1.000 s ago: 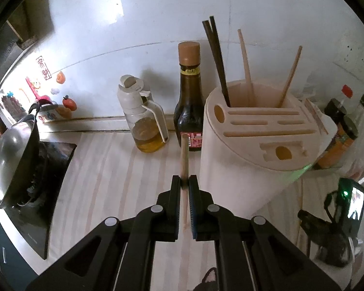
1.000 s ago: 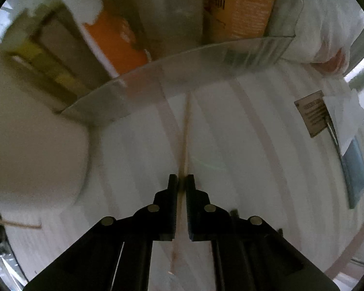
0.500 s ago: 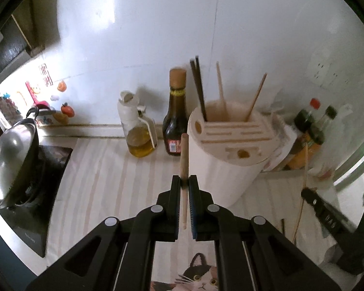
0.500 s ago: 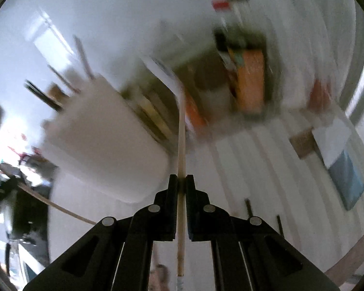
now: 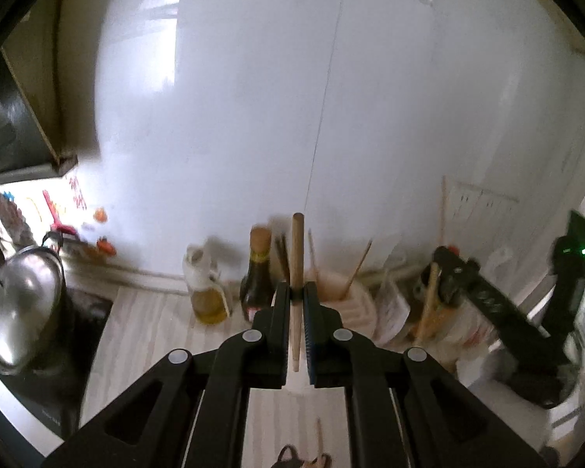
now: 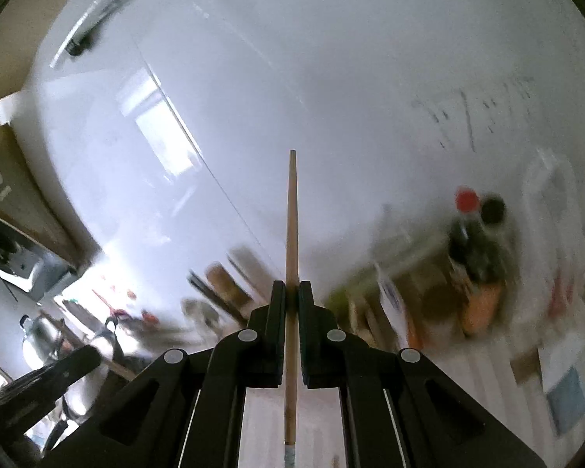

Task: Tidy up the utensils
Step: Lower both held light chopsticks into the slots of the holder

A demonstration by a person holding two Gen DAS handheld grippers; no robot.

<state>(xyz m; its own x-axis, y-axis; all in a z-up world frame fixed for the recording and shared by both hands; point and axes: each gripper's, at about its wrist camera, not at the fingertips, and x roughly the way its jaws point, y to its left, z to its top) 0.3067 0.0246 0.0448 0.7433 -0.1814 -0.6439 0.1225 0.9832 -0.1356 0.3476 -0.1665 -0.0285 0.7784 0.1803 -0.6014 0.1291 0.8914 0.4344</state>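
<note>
My left gripper [image 5: 297, 292] is shut on a wooden chopstick [image 5: 296, 257] that stands upright in front of the white wall. Behind it the round beige utensil holder [image 5: 351, 304] stands on the counter with several chopsticks sticking out. My right gripper [image 6: 291, 292] is shut on another thin wooden chopstick [image 6: 291, 214], pointing up at the wall. In the left wrist view the right gripper [image 5: 454, 279] shows at the right with its chopstick [image 5: 429, 296].
A dark sauce bottle [image 5: 258, 277] and an oil bottle [image 5: 208, 292] stand left of the holder. A steel pot [image 5: 19, 312] sits on the stove at far left. Condiment bottles [image 6: 475, 241] stand at the right. A striped counter [image 5: 144, 331] lies below.
Both grippers have risen and tilted up toward the wall, each still holding its chopstick. The right one lifted its chopstick off the counter. The holder now looks smaller and farther.
</note>
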